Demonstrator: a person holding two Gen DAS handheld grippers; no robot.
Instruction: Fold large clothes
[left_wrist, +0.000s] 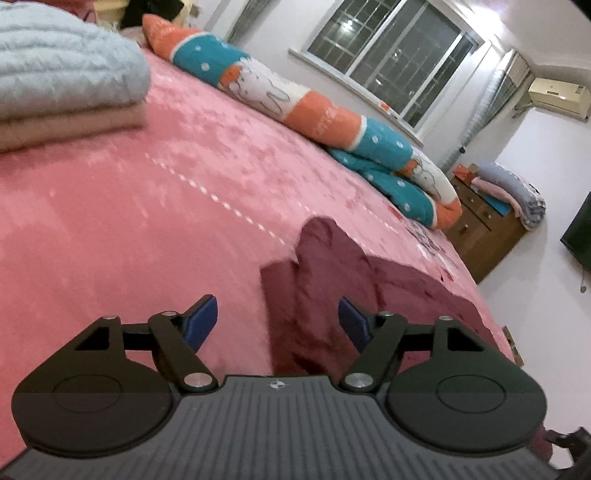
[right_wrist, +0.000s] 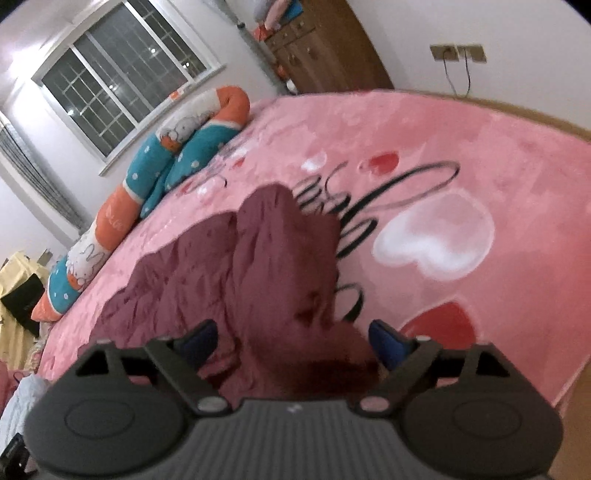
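- Left gripper (left_wrist: 277, 319): jaws wide, nothing between the blue pads (left_wrist: 201, 321). Hovers over the near edge of the garment (left_wrist: 332, 295).
- Right gripper (right_wrist: 291, 341): jaws wide, both pads apart; garment (right_wrist: 258, 266) fabric sits in the gap, close under the lens. Can't tell if it touches the pads; not clamped.
- Garment: dark maroon, crumpled, lying on the pink blanket (left_wrist: 147, 221) on the bed, near the close edge. Partly bunched, one lobe sticks up toward the far side.
- Blanket (right_wrist: 461, 155) has heart prints and black script beside the garment in the right view.
- Long orange/teal bolster (left_wrist: 295, 99) lies along the far side, well apart from the garment; also in the right view (right_wrist: 155, 173).
- Folded grey-and-beige stack (left_wrist: 62, 81) on the blanket, far left in the left view.
- Window (left_wrist: 391, 51) behind the bolster; wooden dresser (left_wrist: 484, 229) past the bed.
- Both views are motion-blurred.
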